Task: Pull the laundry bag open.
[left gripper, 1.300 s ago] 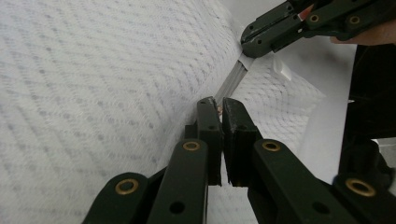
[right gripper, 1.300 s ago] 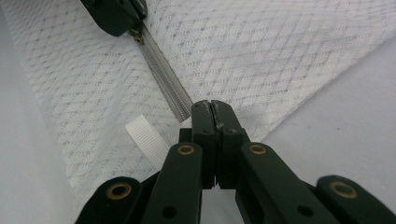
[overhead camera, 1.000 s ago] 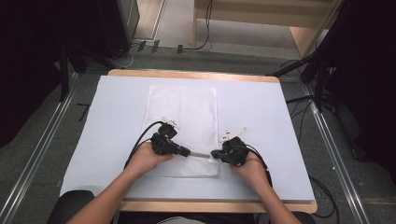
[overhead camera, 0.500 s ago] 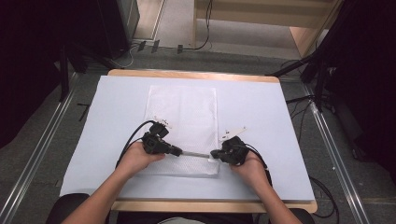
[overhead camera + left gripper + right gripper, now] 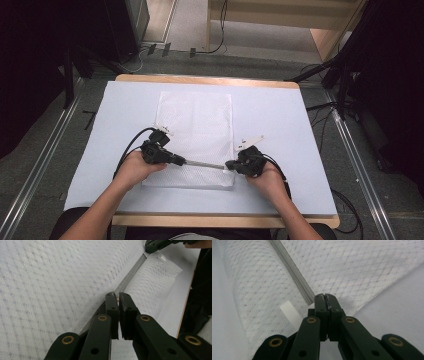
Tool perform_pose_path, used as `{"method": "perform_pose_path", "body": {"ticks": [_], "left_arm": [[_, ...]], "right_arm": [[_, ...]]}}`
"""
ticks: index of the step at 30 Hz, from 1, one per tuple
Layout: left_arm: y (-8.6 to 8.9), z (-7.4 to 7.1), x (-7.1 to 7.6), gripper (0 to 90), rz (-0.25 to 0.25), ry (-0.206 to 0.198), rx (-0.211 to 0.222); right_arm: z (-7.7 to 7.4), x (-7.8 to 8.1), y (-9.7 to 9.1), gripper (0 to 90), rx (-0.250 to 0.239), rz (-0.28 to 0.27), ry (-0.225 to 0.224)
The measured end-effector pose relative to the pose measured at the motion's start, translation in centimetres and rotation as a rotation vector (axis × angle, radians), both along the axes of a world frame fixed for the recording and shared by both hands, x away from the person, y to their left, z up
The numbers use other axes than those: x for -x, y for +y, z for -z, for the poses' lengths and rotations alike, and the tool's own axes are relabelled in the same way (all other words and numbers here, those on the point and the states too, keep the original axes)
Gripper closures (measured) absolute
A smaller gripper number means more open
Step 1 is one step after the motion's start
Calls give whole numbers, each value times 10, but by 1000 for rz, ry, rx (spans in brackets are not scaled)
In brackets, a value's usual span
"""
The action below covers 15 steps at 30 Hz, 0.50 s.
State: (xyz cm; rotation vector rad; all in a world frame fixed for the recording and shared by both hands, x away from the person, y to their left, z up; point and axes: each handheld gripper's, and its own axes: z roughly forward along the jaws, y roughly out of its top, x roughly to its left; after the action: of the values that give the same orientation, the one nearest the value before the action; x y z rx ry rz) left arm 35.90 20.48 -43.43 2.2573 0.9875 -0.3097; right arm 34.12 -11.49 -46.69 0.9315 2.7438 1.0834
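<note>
A white mesh bag (image 5: 195, 125) lies flat on the table, with a grey zipper (image 5: 205, 164) running across its near end. My left gripper (image 5: 182, 161) is shut on the zipper pull, a small coppery piece pinched at the jaw tips (image 5: 117, 295). From there the zipper (image 5: 131, 277) runs off to my right gripper (image 5: 150, 246). My right gripper (image 5: 230, 165) is shut on the bag's fabric at the zipper's right end (image 5: 325, 297). Beside it lie the zipper (image 5: 292, 272) and a white ribbed tab (image 5: 290, 312).
A pale blue sheet (image 5: 280, 115) covers the table, whose wooden front edge (image 5: 225, 220) runs close under the person's forearms. Cables trail from both grippers. Metal rails and dark equipment flank the table.
My left gripper has slid to the left along the bag's near end, so a longer stretch of zipper shows between the two grippers. The right gripper has stayed put.
</note>
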Motion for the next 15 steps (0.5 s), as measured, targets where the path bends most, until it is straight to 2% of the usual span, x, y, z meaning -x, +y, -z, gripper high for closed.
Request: {"method": "perform_pose_path", "body": {"ticks": [2, 7, 11, 15], "left_arm": [[3, 0, -1, 882, 4, 10, 11], [10, -1, -4, 881, -9, 21, 9], [19, -1, -6, 881, -34, 28, 14], [26, -2, -7, 880, -40, 40, 25]], "right_arm": [[0, 0, 0, 900, -1, -1, 1], [0, 1, 0, 900, -6, 3, 3], [1, 0, -1, 900, -12, -1, -2], [3, 0, -4, 900, -42, -7, 1]]}}
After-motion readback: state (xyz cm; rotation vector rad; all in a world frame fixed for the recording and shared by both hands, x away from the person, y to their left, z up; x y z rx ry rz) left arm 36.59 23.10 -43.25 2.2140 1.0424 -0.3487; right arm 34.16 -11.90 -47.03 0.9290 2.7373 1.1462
